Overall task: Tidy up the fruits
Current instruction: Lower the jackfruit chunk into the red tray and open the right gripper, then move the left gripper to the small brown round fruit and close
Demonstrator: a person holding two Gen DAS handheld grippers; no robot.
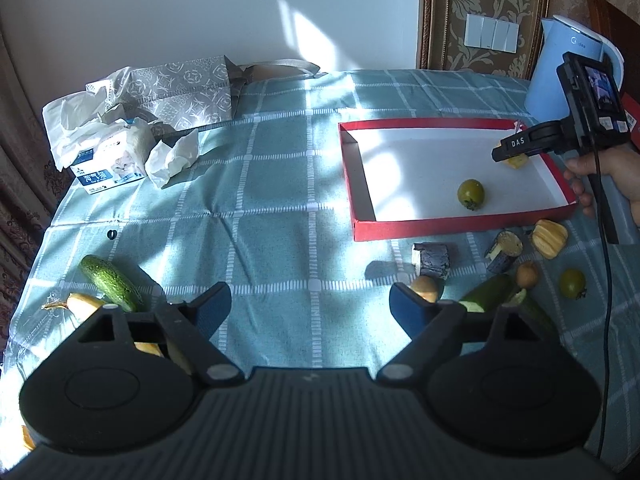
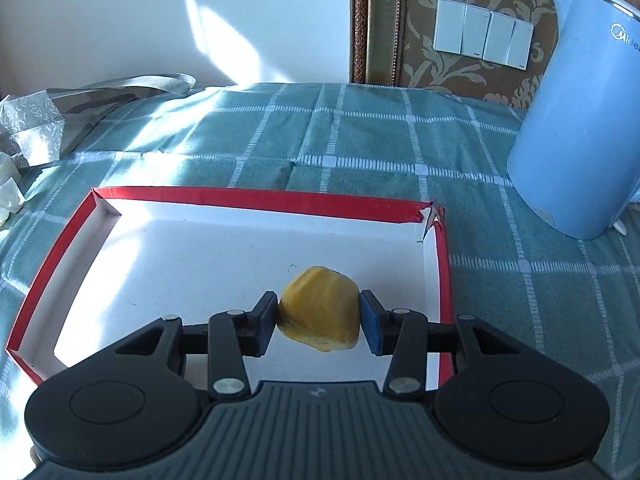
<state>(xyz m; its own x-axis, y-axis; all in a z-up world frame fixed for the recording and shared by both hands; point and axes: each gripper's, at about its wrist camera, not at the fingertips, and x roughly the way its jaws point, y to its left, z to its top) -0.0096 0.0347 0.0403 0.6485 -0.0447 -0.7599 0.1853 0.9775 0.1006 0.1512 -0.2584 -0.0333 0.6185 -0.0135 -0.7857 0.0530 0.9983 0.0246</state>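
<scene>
One table (image 1: 280, 208), teal checked cloth, sun patches; white wall behind, patterned panel with switch plate (image 1: 492, 33). One red-rimmed tray (image 1: 420, 230), white floor. One blue kettle (image 2: 580, 128) right of tray. One tissue pack (image 1: 108, 164), one silver bag (image 1: 180, 92) far left. Two green tomatoes: one in tray (image 1: 471, 194), one on cloth (image 1: 573, 283). Two aubergine pieces (image 1: 432, 260). Two cucumbers: whole (image 1: 109, 282), cut (image 1: 490, 294). Left tongs (image 1: 310, 306) spread wide, empty, over cloth. Right tongs (image 2: 319, 316) clamped on yellow jackfruit piece (image 2: 320, 308), over tray's right end.
</scene>
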